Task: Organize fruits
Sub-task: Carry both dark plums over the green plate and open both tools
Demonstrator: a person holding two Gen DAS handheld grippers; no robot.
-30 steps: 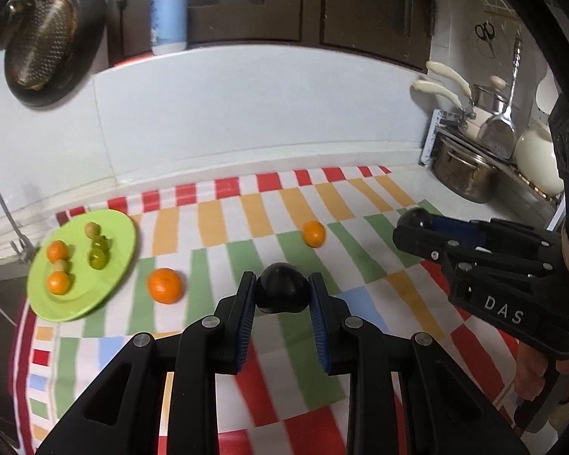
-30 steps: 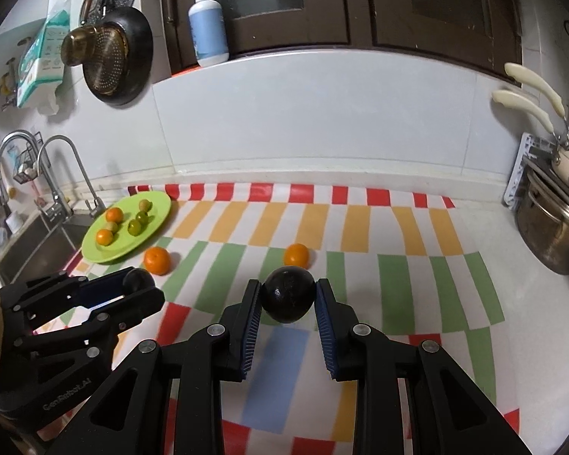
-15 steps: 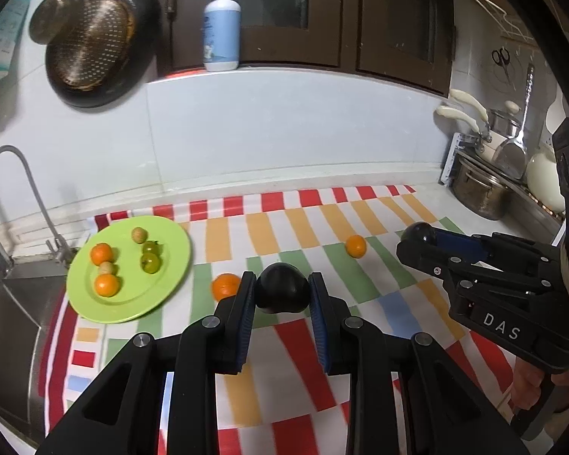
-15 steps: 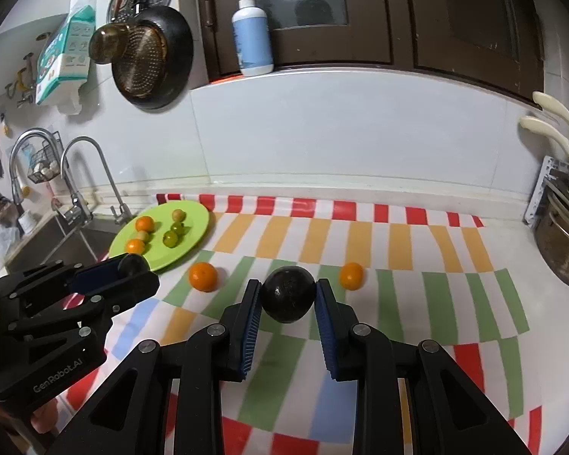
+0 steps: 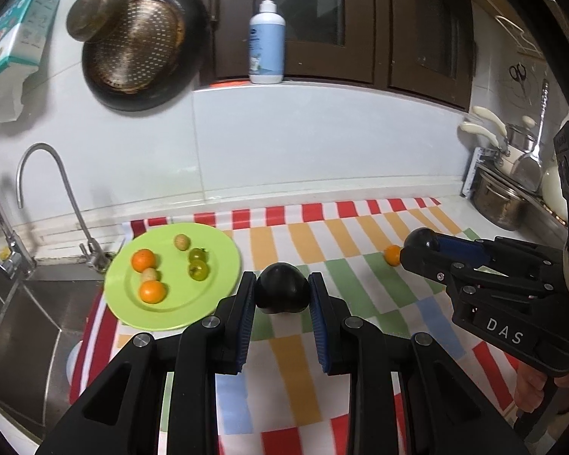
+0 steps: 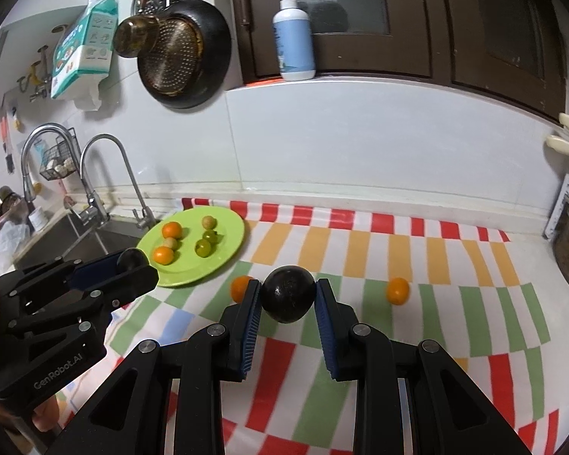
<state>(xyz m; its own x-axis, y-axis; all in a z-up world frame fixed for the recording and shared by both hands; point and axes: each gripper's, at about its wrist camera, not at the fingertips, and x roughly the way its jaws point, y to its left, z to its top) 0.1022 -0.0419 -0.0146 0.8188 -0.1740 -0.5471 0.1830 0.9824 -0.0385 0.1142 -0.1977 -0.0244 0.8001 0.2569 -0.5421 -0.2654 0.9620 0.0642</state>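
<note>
orange [image 6: 240, 287] half hidden behind tongs [image 6: 287, 297]

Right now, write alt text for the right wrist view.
The right gripper clamps a dark round fruit above a checked cloth. Left, the left gripper holds another beside a green plate of small fruits; two oranges lie loose.

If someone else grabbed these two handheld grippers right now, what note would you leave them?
Left gripper: shut on a dark fruit.
Right gripper: shut on another dark fruit.
Green plate, beside the sink, holds two oranges, two green fruits and two pale ones.
Left to do: place both dark fruits, then the two oranges on the checkered cloth, one at the right, one near the plate.
</note>
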